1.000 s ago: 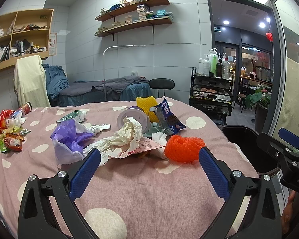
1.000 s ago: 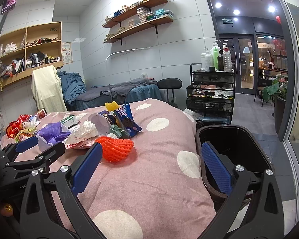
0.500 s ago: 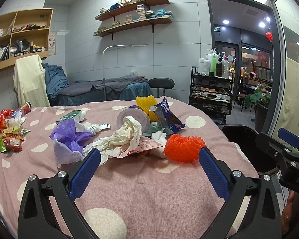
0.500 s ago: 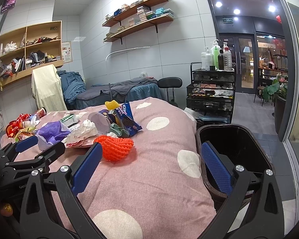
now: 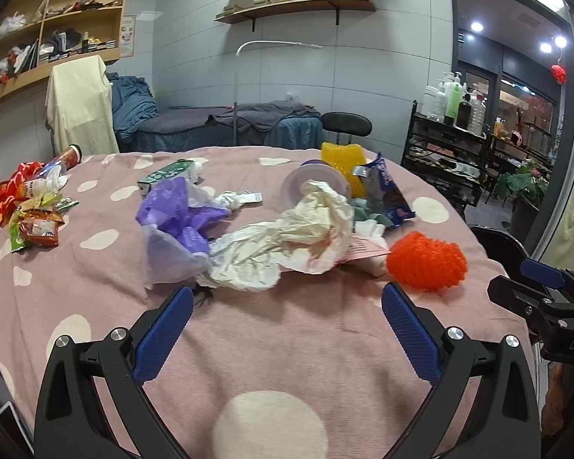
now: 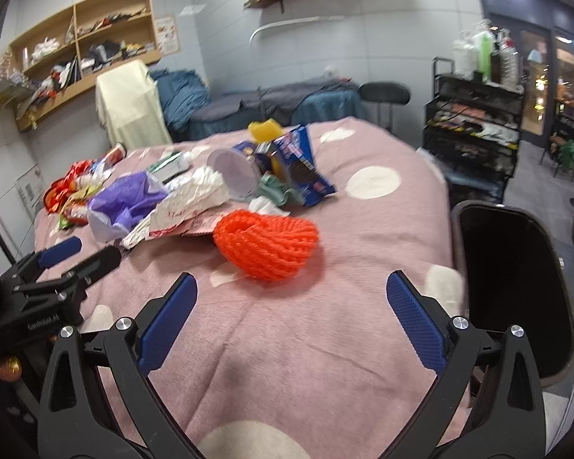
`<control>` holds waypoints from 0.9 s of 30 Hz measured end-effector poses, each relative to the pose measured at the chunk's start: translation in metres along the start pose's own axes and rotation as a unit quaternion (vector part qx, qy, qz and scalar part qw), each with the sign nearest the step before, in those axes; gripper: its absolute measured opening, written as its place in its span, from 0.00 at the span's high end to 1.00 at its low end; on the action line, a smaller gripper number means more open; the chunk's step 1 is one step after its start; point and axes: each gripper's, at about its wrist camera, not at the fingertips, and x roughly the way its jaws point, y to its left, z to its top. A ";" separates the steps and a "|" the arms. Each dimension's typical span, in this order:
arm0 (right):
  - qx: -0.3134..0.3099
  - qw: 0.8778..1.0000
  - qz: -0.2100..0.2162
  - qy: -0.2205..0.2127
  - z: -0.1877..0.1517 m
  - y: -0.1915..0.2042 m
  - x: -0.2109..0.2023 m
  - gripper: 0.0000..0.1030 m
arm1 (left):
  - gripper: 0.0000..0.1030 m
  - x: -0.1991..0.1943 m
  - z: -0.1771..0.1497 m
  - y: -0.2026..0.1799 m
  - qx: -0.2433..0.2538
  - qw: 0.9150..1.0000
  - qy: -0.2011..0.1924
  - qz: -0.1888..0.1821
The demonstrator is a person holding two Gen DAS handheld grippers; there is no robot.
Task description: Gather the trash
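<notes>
Lying on the pink dotted bedcover (image 6: 363,237), the orange foam net (image 6: 266,246) sat just ahead of the right gripper (image 6: 291,308), whose fingers gaped empty; the left gripper (image 5: 287,319), equally spread, stood farther from the net, nearer the crumpled paper (image 5: 279,244).

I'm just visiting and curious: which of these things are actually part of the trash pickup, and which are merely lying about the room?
Part of the job:
orange net ball
crumpled white paper
purple plastic bag
blue snack wrapper
black bin

Just lying about:
cream towel
bottle cart
black stool
</notes>
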 end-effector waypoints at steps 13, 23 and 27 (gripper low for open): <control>-0.042 0.994 0.022 0.095 0.031 0.013 0.072 0.05 | 0.11 0.036 0.031 0.083 -0.054 0.997 0.047 0.040; -0.038 0.992 0.028 0.117 0.034 0.011 0.091 0.43 | 0.50 0.077 0.035 0.105 -0.091 0.991 0.092 0.031; -0.032 0.993 0.040 0.108 0.033 0.009 0.088 0.57 | 0.62 0.075 0.031 0.105 -0.091 0.992 0.086 0.033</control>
